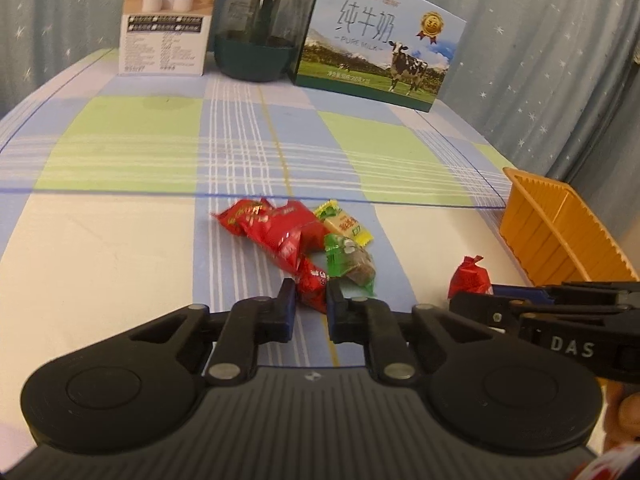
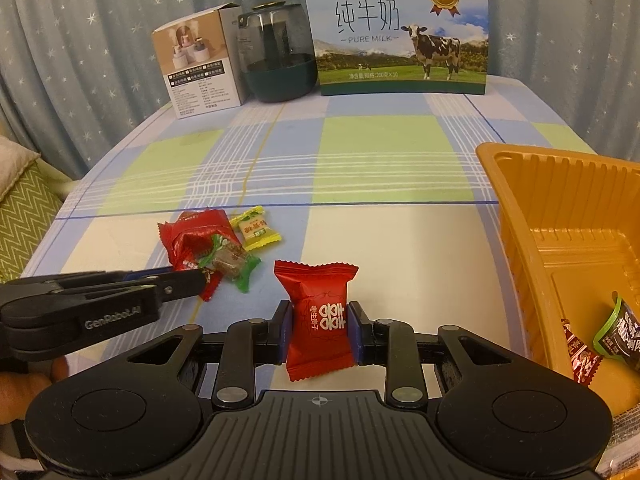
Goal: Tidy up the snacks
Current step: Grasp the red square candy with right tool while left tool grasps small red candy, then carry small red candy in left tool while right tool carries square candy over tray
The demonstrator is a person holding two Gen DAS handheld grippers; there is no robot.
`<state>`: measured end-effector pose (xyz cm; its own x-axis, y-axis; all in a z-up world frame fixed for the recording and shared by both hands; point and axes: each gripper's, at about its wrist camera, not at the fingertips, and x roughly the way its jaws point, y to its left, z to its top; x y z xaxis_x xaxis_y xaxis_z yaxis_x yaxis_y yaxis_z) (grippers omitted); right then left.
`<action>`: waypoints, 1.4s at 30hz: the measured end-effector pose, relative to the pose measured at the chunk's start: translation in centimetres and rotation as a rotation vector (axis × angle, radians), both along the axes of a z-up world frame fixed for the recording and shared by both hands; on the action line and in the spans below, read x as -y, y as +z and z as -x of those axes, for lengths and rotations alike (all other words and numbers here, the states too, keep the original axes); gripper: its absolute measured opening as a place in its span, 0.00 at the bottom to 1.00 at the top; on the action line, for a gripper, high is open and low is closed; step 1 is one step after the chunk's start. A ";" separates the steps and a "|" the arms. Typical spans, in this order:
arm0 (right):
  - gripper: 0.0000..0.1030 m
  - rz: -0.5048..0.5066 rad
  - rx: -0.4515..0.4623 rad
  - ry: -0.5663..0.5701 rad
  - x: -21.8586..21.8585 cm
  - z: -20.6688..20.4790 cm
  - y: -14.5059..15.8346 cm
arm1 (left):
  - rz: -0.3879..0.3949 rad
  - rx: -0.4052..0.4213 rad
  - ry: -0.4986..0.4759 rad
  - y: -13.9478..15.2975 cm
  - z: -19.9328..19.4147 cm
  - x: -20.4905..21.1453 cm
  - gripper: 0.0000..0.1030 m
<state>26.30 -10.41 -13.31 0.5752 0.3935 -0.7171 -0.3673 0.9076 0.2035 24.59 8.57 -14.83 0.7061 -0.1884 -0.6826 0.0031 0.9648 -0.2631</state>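
A small pile of snacks lies mid-table: red packets (image 1: 272,228), a yellow candy (image 1: 344,224) and a green-wrapped candy (image 1: 350,262). My left gripper (image 1: 311,300) is shut on a small red packet (image 1: 314,286) at the near edge of the pile; the pile also shows in the right wrist view (image 2: 200,240). My right gripper (image 2: 320,324) is shut on a red candy (image 2: 320,320) with a double-happiness mark, held above the table left of the orange tray (image 2: 520,216). The same candy shows in the left wrist view (image 1: 470,276).
The orange tray (image 1: 532,216) at the right holds a few wrapped snacks (image 2: 616,332). At the back stand a milk carton box (image 2: 400,36), a dark jar (image 2: 276,56) and a white product box (image 2: 196,64). The checked tablecloth (image 2: 360,152) covers the table.
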 end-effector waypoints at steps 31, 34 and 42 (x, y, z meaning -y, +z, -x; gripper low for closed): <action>0.41 0.040 0.012 0.029 -0.6 1.7 -1.4 | -0.081 -0.004 -0.031 0.4 4.1 2.2 0.35; 0.40 0.042 0.013 0.025 -0.7 1.6 -1.4 | -0.098 0.000 -0.043 0.3 3.9 2.6 0.35; 0.27 0.050 0.015 0.012 -0.6 1.8 -1.2 | -0.152 -0.008 -0.081 0.2 4.1 3.6 0.20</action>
